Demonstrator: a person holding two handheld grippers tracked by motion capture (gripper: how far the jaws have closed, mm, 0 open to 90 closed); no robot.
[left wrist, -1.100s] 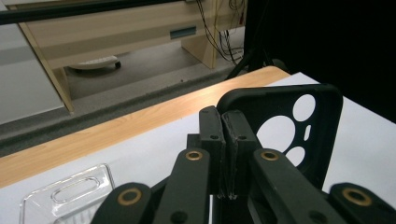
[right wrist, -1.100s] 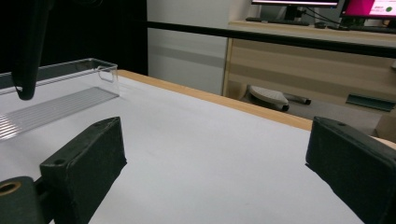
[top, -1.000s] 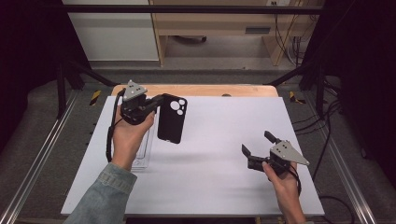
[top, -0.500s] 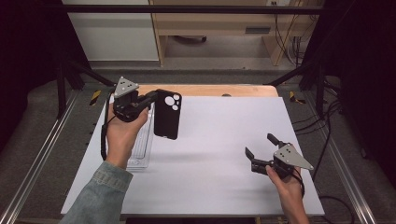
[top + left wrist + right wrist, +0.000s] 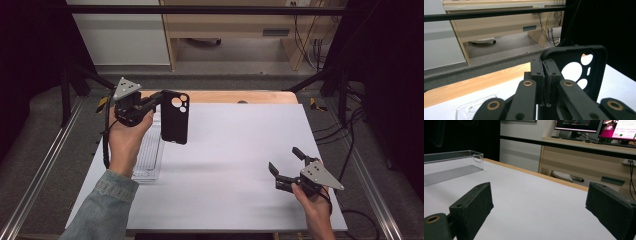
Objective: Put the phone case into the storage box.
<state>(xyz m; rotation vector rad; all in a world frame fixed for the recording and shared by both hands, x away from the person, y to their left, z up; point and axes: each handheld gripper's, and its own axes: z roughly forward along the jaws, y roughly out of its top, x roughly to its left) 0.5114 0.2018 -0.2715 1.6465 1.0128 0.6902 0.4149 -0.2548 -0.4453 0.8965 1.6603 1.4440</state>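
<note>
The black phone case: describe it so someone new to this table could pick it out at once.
Start at the white table top and go to its far left corner, where the left gripper is raised. The black phone case hangs from it, pinched by its edge. Round camera cutouts near its top set it apart from the clear tray lying flat below.

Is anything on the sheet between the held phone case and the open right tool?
Nothing visible. The black phone case hangs clamped in the left tool; bare white sheet lies between it and the right tool. The clear tray sits off to the left.
</note>
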